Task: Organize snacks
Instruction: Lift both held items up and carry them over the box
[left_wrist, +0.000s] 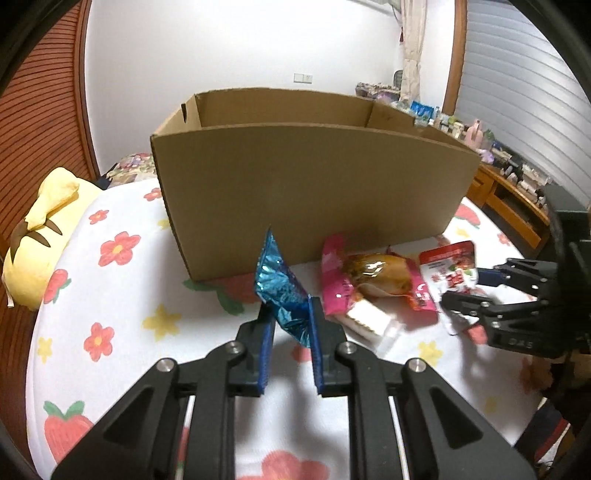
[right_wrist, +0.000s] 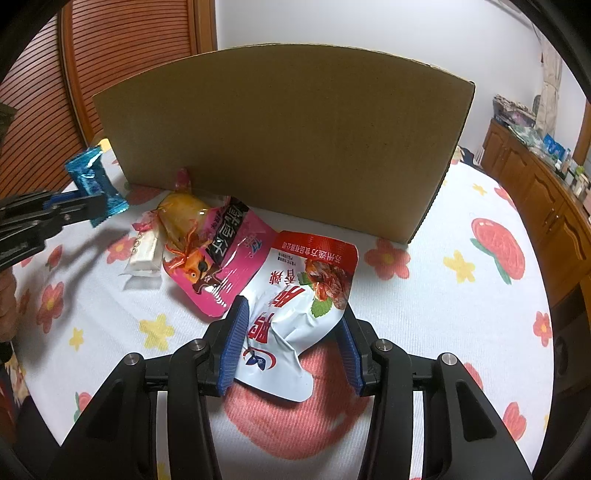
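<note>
Blue foil snack packet (left_wrist: 281, 291) pinched between blue pads of left tool (left_wrist: 291, 325), centre of the left wrist frame, lifted clear of the bed sheet (left_wrist: 122, 295), tip pointing up toward the box. Same packet (right_wrist: 94, 181) seen at left edge of the right wrist frame, clamped in left tool (right_wrist: 88, 205), off the sheet.

White-and-red pouch (right_wrist: 295, 314) sits between pads of right tool (right_wrist: 291, 347), lower centre of the right wrist frame; pads pressed on both sides, pouch crumpled at the grip, its lower corner hanging over the sheet. In the left wrist frame, same pouch (left_wrist: 450, 269) at right, right tool (left_wrist: 467, 291) closed on it.

Left on the sheet, centre-left of the right wrist frame: pink packet with a yellowish bun (right_wrist: 207, 254), small white wrapped bar (right_wrist: 146, 254) just beside it on the left. Pink packet overlapped by the pouch's top-left edge, far end touching the box base.

Open cardboard box (left_wrist: 306, 199) directly behind the snacks, filling upper centre of both frames, near wall facing the cameras; contents not visible.

Floral strawberry-print sheet (right_wrist: 461, 295) under everything. Yellow plush toy (left_wrist: 40, 240) at left edge of the left wrist frame. Wooden cabinet (right_wrist: 546, 206) with clutter along right edge
</note>
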